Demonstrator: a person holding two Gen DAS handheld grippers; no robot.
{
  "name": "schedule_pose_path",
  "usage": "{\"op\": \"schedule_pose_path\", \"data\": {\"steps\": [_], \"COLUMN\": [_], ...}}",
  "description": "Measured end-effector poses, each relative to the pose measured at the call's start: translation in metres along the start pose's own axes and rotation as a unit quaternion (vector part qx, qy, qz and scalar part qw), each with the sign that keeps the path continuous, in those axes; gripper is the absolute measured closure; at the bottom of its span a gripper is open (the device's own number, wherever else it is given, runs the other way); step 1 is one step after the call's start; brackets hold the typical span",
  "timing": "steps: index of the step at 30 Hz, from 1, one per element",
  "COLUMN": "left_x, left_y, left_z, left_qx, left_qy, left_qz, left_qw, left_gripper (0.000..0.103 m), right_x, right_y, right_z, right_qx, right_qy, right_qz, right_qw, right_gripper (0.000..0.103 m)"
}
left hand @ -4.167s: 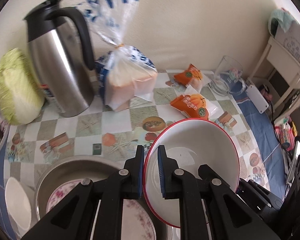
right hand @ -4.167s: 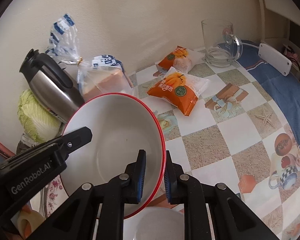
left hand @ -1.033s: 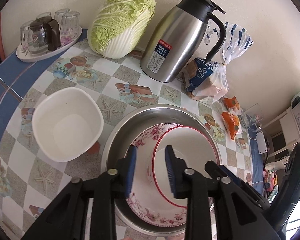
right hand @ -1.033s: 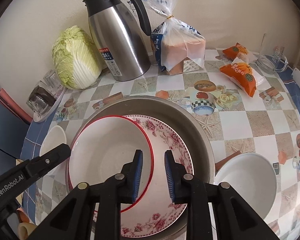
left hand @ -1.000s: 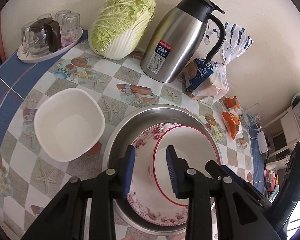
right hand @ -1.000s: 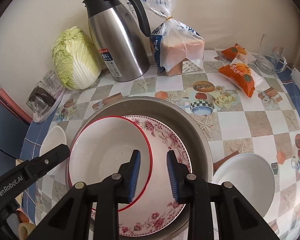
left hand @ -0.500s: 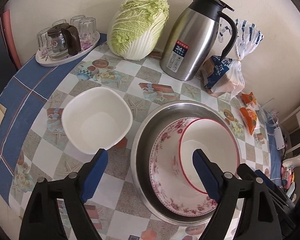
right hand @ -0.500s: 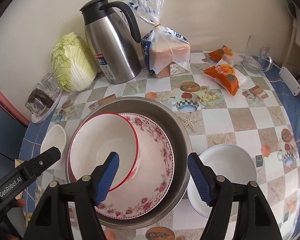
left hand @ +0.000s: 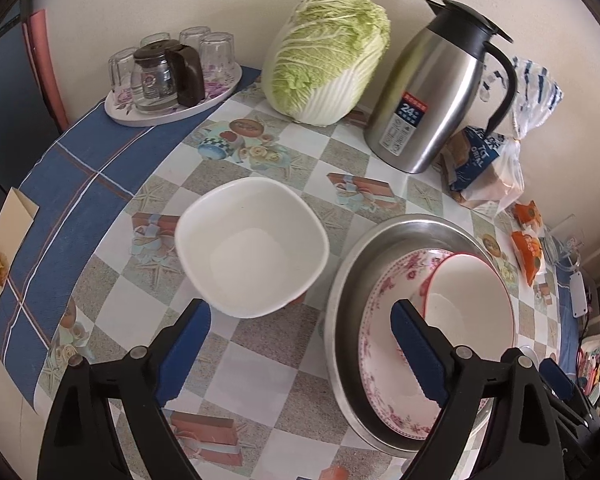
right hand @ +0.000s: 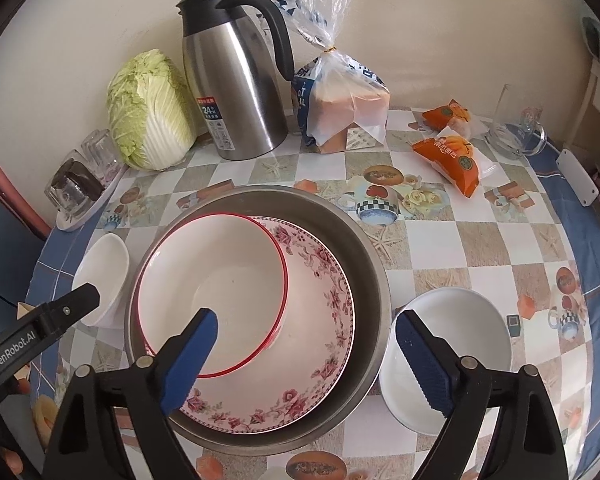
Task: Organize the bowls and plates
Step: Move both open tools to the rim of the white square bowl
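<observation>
Both grippers hang over the table, jaws opening wide — nothing between the pads of either one. The right gripper [right hand: 306, 354] sits above the steel basin [right hand: 364, 256]; inside it the red-rimmed bowl [right hand: 212, 280] rests tilted on the floral plate [right hand: 320, 320], just ahead of the right gripper's left finger. A round white bowl [right hand: 460, 320] stands on the table beside the basin, ahead of its right finger. The left gripper [left hand: 300, 344] is off to the basin's left — a squarish white bowl [left hand: 252, 248] lies directly ahead of it, apart from both fingers, and the basin [left hand: 340, 280] is by its right finger.
</observation>
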State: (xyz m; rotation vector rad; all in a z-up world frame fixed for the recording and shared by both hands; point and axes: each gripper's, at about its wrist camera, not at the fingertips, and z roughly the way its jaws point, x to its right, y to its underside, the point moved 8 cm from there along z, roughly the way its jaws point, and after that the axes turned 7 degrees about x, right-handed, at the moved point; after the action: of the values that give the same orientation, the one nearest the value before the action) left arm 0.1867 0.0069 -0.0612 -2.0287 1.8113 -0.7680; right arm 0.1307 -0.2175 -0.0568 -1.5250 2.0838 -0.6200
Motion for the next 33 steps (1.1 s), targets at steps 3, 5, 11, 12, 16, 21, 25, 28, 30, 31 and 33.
{"op": "schedule_pose_path", "data": {"steps": [3, 5, 11, 12, 16, 21, 25, 28, 30, 31, 33], "left_x": [-0.012, -0.019, -0.041, -0.044, -0.055, -0.067, -0.082, -0.095, -0.102, -0.105, -0.108], "left_y": [-0.002, -0.004, -0.007, -0.008, -0.011, -0.016, -0.021, -0.022, -0.021, -0.020, -0.020], "left_z": [0.001, 0.003, 0.007, 0.008, 0.011, 0.015, 0.020, 0.025, 0.030, 0.032, 0.037], "left_qx": [0.001, 0.002, 0.006, 0.007, 0.010, 0.018, 0.026, 0.025, 0.023, 0.021, 0.020], "left_qy": [-0.003, -0.008, -0.011, -0.012, -0.009, -0.003, -0.003, -0.001, 0.002, 0.003, 0.007], "left_qz": [-0.016, -0.025, -0.048, -0.052, -0.068, -0.082, -0.098, -0.117, -0.134, -0.140, -0.147], "left_qw": [0.9999, 0.9997, 0.9988, 0.9986, 0.9976, 0.9965, 0.9949, 0.9928, 0.9907, 0.9899, 0.9889], "left_gripper": [0.011, 0.011, 0.011, 0.011, 0.011, 0.011, 0.011, 0.011, 0.011, 0.011, 0.011], "right_x": [-0.002, -0.004, -0.014, -0.015, -0.020, -0.032, -0.050, -0.066, -0.081, -0.089, -0.107], "right_y": [0.000, 0.000, -0.005, -0.005, -0.007, -0.008, -0.015, -0.027, -0.035, -0.038, -0.043], "right_z": [0.001, 0.002, 0.004, 0.005, 0.006, 0.010, 0.005, -0.002, -0.003, -0.003, 0.000], "right_qx": [0.003, 0.007, 0.025, 0.028, 0.037, 0.042, 0.051, 0.061, 0.064, 0.061, 0.048], "right_qy": [0.005, 0.007, 0.002, 0.002, 0.000, -0.004, -0.021, -0.023, -0.033, -0.042, -0.062], "right_qz": [-0.005, -0.007, -0.012, -0.011, -0.008, -0.016, -0.024, -0.042, -0.058, -0.065, -0.072], "right_qw": [1.000, 1.000, 1.000, 1.000, 0.999, 0.999, 0.998, 0.997, 0.996, 0.995, 0.994], "right_gripper": [0.002, 0.001, 0.000, 0.000, 0.000, 0.000, 0.000, 0.000, 0.000, 0.000, 0.000]}}
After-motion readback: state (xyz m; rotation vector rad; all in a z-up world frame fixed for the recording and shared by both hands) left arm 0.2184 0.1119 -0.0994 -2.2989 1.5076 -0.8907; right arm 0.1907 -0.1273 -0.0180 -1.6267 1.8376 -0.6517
